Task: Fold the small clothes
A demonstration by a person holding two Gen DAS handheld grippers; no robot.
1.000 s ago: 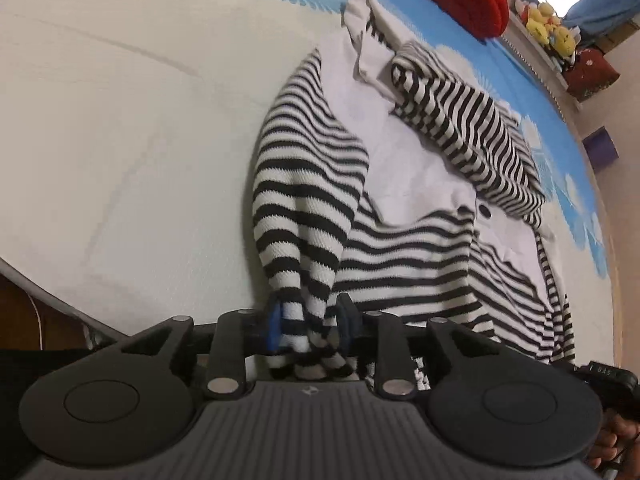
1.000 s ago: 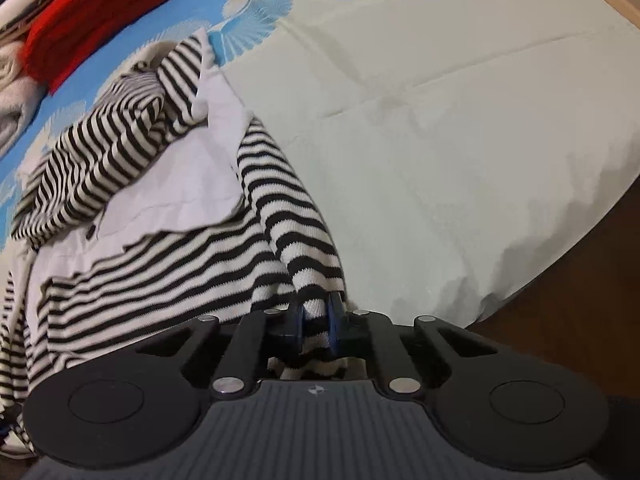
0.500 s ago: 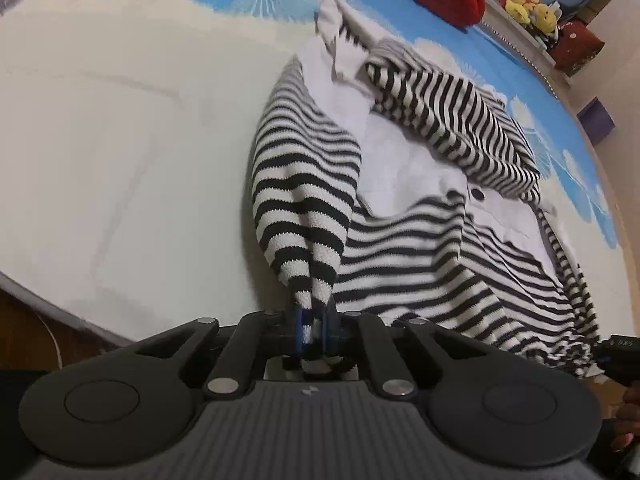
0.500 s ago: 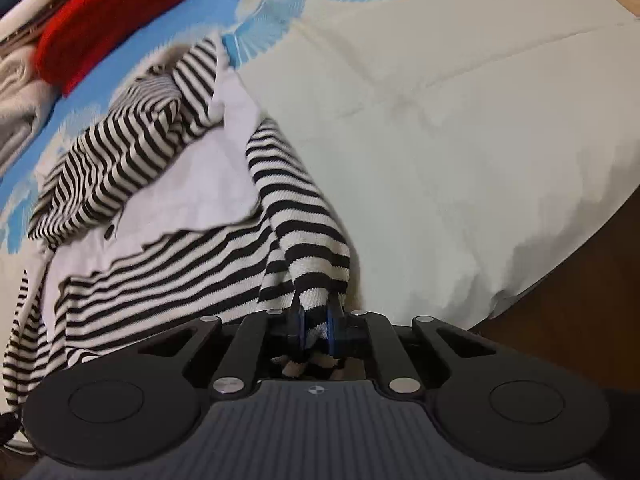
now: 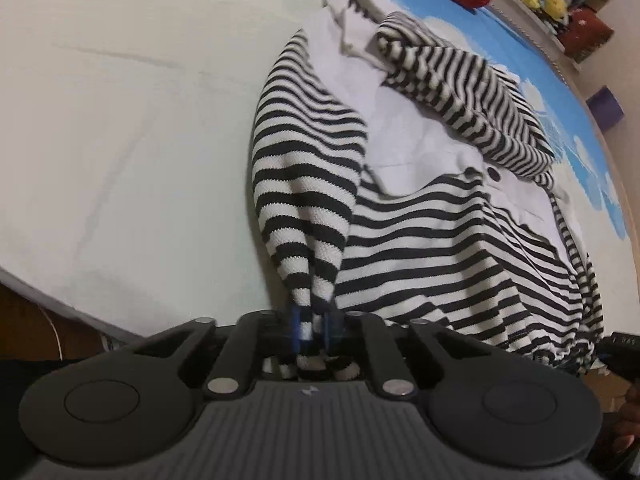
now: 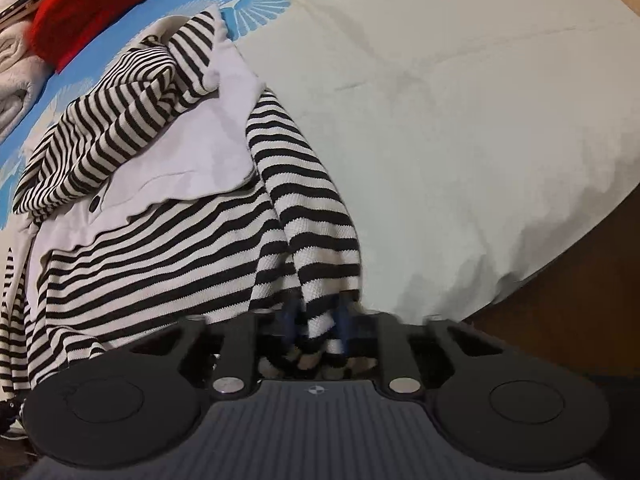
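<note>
bedspread (image 5: 120,128) edge hides striped top's (image 5: 440,264) hem.

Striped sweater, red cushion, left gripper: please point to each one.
striped sweater (image 5: 432,248), left wrist view, on its striped body.
red cushion (image 6: 100,4), right wrist view, on its top.
left gripper (image 5: 312,326), left wrist view, between its fingertips.

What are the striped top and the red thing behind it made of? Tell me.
Striped top: looks like a matte knit, with visible ribbed texture in its stripes; its plain white panel looks smoother, perhaps woven. Red item: soft-looking and matte, maybe knit or fleece; too blurred to tell.
</note>
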